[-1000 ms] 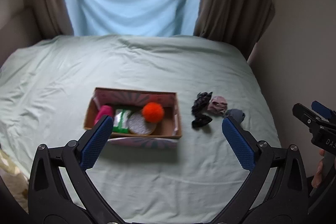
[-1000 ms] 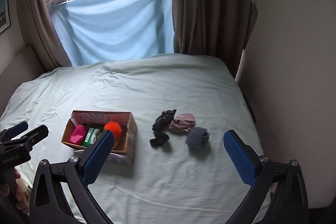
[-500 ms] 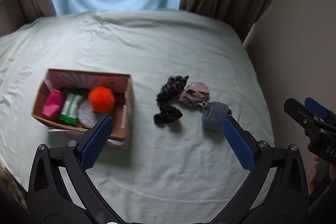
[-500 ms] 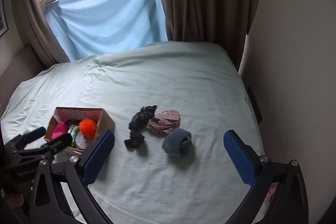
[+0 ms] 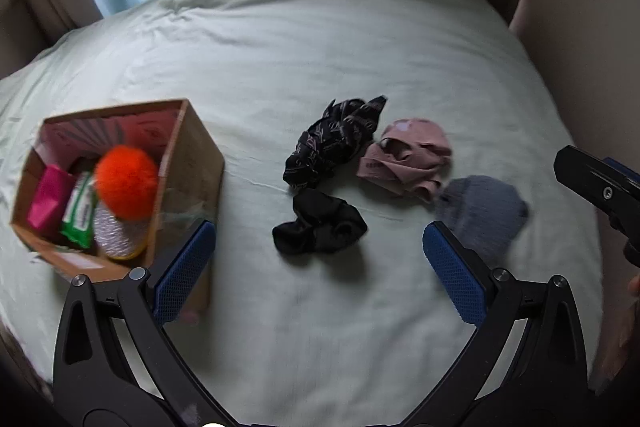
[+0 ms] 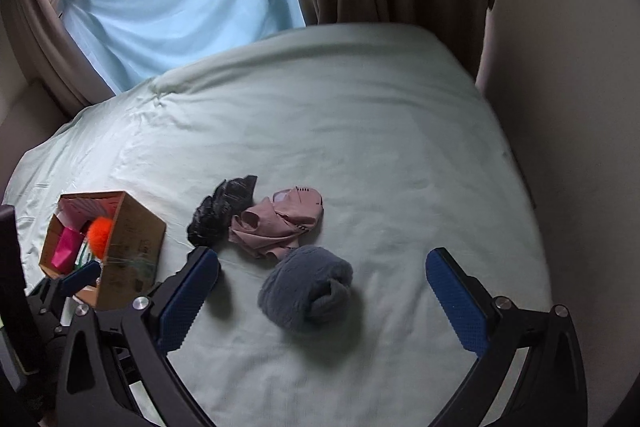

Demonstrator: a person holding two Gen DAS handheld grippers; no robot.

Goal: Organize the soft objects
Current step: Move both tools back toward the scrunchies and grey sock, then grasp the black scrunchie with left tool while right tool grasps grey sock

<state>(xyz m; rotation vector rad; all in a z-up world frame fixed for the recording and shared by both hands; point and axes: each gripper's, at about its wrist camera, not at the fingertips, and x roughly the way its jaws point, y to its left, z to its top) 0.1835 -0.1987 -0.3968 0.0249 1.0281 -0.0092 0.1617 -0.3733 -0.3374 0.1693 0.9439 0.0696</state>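
Soft items lie on the pale green bed: a plain black cloth, a patterned black cloth, a pink cloth and a grey-blue rolled sock. My left gripper is open and empty, just short of the plain black cloth. My right gripper is open and empty, with the grey-blue sock between its fingers' line. The pink cloth and patterned black cloth lie beyond it.
A cardboard box at the left holds an orange pompom, a pink item, a green packet and a silver scrubber. The box also shows in the right wrist view. Curtains and a wall stand behind and right of the bed.
Both grippers have moved forward and down toward the pile of soft items. The left one has swung right, away from the box. Both stay open.
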